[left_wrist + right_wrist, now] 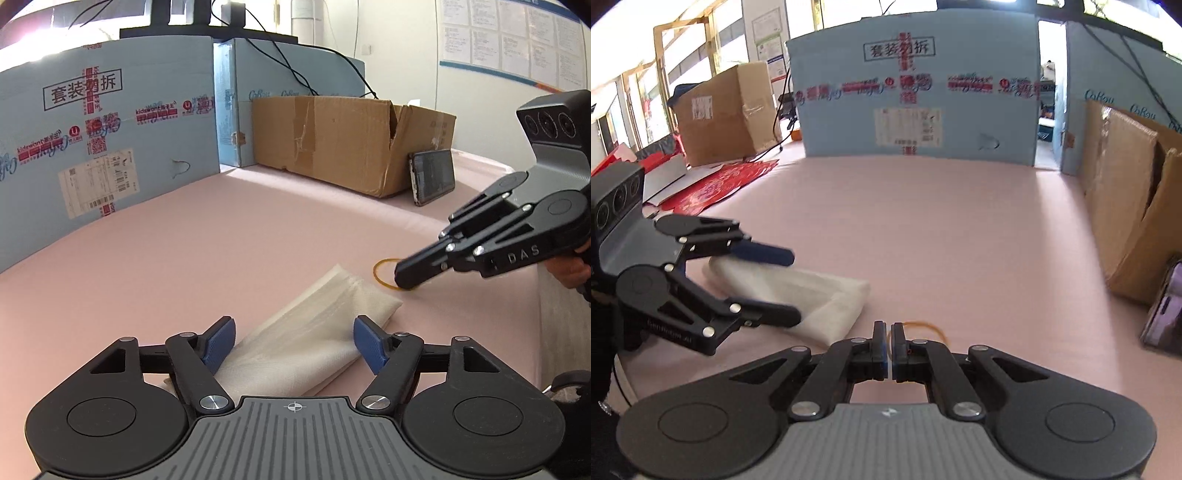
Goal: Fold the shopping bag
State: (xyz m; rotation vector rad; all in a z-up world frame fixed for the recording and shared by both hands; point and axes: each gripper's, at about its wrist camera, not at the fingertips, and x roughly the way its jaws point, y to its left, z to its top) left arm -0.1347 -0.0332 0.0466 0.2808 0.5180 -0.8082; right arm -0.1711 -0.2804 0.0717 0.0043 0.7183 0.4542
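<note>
Bag [314,332] folded flat on pink desk [221,240], near front edge. Left claw [294,341] open wide, one pad each side of bag, not pinching. Right claw [889,341] pinched on yellow band [923,328] just beside bag, likely to tie bag so folds stay.

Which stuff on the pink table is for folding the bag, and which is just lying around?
For the job:
- folded white mesh shopping bag
- yellow rubber band
- left gripper, open around the bag
- right gripper, shut on the band

Just lying about:
- brown cardboard box
- dark phone leaning on it
- blue printed boxes
- red paper sheets
</note>
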